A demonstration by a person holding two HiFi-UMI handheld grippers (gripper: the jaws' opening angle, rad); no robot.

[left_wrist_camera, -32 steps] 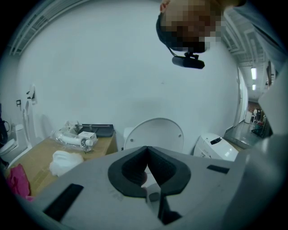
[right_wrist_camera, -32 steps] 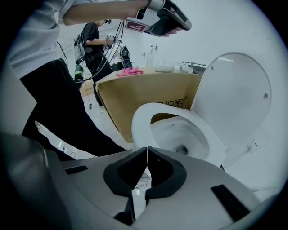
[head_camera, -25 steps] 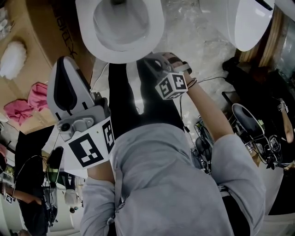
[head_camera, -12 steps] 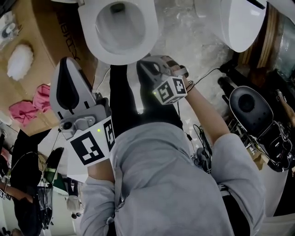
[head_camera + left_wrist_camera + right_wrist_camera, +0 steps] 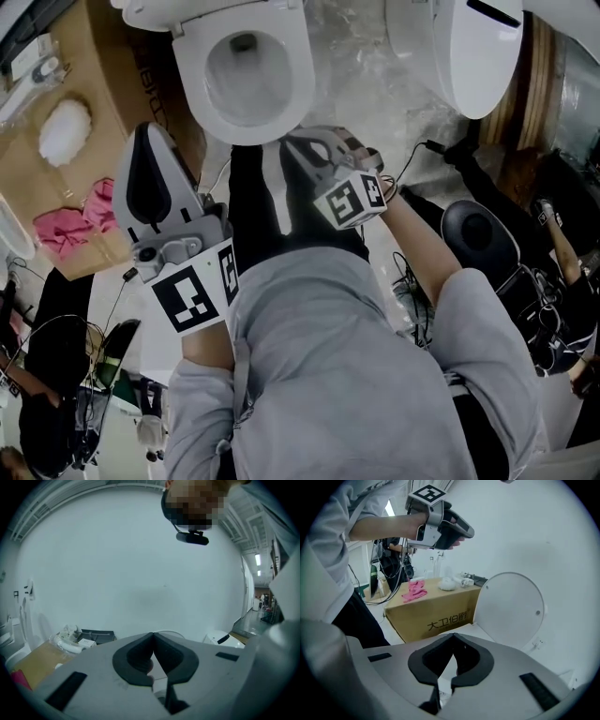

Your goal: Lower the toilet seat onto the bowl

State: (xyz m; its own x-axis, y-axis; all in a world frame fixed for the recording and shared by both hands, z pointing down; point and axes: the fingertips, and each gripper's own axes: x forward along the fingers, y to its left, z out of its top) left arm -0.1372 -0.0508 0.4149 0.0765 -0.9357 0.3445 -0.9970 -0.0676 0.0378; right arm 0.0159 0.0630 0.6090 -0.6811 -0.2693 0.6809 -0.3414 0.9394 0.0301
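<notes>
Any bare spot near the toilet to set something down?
Bare floor between the toilet and the second toilet. Some cardboard box top is free between white puff and pink cloth. Crowded: cables and black gear right of the person.

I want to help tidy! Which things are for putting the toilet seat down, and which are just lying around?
For the job:
toilet
left gripper
right gripper

Just lying about:
cardboard box
pink cloth
second toilet
</notes>
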